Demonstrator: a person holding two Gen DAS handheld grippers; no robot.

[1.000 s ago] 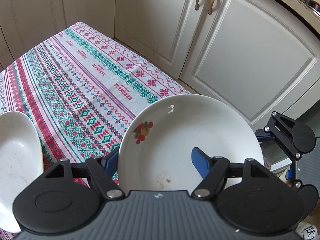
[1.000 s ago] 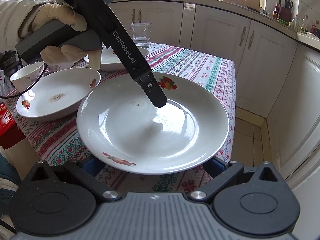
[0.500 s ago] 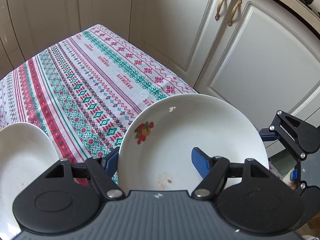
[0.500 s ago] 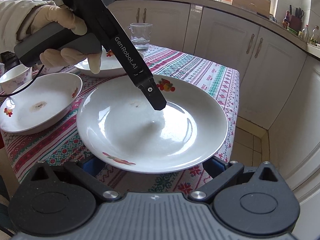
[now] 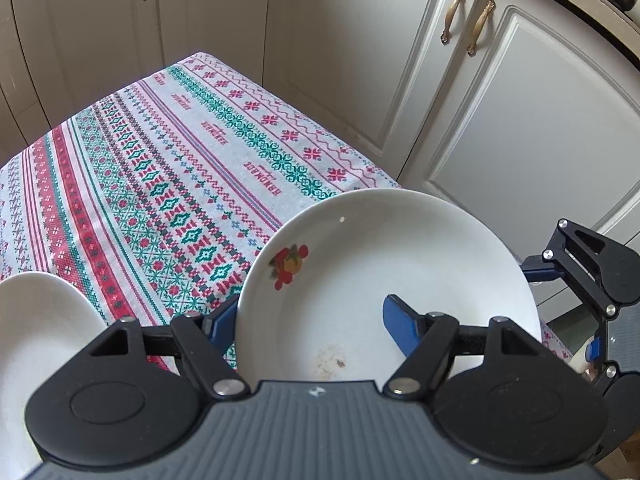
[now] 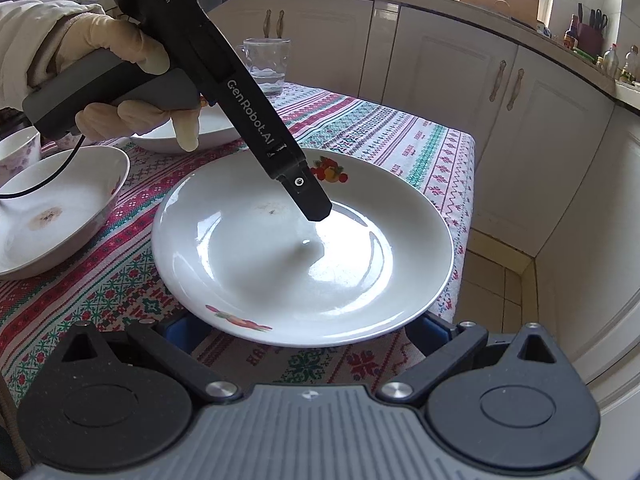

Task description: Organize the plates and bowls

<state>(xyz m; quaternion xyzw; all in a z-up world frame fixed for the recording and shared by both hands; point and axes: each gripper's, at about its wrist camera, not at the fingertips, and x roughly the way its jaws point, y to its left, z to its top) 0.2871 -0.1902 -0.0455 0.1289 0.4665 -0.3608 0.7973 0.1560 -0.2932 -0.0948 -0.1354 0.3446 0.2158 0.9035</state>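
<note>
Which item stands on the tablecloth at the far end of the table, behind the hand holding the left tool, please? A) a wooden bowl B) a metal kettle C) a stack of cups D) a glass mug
D: in the right wrist view a clear glass mug stands on the tablecloth beyond the gloved hand.

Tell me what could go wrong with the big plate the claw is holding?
The left claw pinches the plate by just one side of its rim, so it might tip or slip out. It is right by the edge of the tablecloth, so a slip could drop it onto the tiled floor. The stained bowl sits close by and could get bumped.
</note>
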